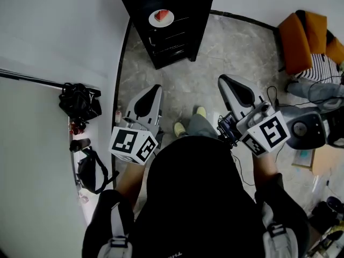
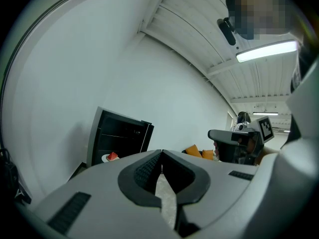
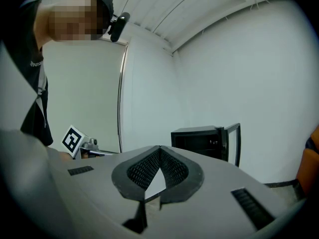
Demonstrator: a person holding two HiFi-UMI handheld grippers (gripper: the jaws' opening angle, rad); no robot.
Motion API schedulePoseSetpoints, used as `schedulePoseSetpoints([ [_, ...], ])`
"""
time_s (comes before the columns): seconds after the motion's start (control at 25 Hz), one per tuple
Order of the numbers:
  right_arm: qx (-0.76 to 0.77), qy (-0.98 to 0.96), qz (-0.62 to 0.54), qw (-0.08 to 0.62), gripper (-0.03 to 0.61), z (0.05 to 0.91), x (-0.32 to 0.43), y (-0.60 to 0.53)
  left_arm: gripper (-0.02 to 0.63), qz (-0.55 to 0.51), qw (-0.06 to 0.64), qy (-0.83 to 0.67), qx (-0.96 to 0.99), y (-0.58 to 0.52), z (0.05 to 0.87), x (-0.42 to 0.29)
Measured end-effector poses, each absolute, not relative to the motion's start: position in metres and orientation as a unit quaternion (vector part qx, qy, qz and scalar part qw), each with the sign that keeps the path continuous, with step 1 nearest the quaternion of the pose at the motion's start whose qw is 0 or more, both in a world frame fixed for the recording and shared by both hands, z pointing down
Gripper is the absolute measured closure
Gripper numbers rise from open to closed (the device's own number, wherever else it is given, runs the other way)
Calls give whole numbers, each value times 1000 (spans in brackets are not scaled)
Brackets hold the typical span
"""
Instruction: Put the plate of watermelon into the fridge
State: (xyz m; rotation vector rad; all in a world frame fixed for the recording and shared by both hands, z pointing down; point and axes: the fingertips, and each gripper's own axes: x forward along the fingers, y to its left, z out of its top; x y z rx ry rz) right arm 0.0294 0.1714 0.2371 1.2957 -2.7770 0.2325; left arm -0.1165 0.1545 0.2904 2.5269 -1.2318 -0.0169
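Note:
A white plate with a red watermelon wedge (image 1: 161, 18) rests on a shelf inside the small black fridge (image 1: 177, 42), which stands against the wall ahead. In the left gripper view the plate (image 2: 110, 157) sits low in the fridge's (image 2: 119, 136) open front. My left gripper (image 1: 157, 88) and right gripper (image 1: 222, 80) are held side by side over the floor, well short of the fridge. Both are shut and empty. The jaw tips meet in the left gripper view (image 2: 162, 152) and in the right gripper view (image 3: 159, 147). The right gripper view shows the fridge (image 3: 202, 141) with its door (image 3: 234, 143) swung open.
The floor (image 1: 226, 52) between me and the fridge is grey marble. Black bags (image 1: 79, 101) and a small bottle (image 1: 117, 114) lie by the left wall. An orange cushioned seat (image 1: 303, 39), cables and a grey round device (image 1: 306, 127) sit at the right.

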Motion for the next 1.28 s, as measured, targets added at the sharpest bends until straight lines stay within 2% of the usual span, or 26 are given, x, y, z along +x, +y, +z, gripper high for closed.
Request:
schedulePoseSetpoints([
  [0.48, 460, -878, 112, 69, 568, 276, 61, 163, 600, -1, 167, -415, 894, 156, 281, -82],
  [0.72, 475, -871, 113, 63, 568, 277, 75, 158, 600, -1, 170, -406, 898, 150, 285, -67],
  [1.28, 473, -871, 108, 70, 568, 280, 69, 157, 600, 6, 174, -386, 906, 151, 291, -60],
])
